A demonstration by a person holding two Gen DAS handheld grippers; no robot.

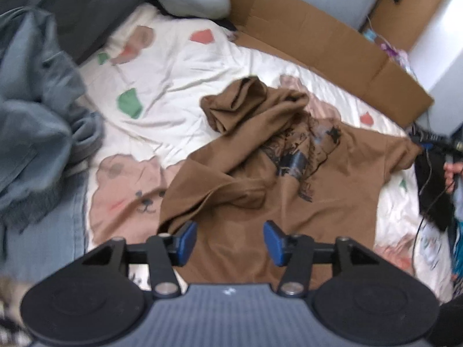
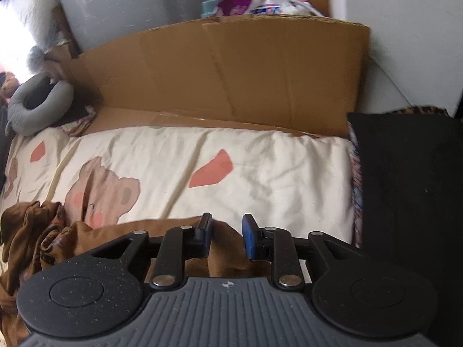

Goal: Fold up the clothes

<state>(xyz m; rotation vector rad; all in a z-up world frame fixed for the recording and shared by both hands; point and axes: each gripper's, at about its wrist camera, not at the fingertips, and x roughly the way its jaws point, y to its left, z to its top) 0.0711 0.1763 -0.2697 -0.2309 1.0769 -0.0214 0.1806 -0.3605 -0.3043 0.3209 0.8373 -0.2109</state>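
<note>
Brown printed sweatshirt (image 1: 289,179) lies crumpled on the bear-print bed sheet (image 1: 173,66), unfolded; left tongs (image 1: 230,241) apart over its hem, right tongs (image 2: 227,238) apart astride a fabric ridge, unclamped; next likely: pinch edges, spread flat.

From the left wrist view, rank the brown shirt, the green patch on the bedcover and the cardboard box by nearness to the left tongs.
1. Brown shirt: directly beneath the left tongs.
2. Green patch: ahead, to the left.
3. Cardboard box: along the bed's far edge.
</note>
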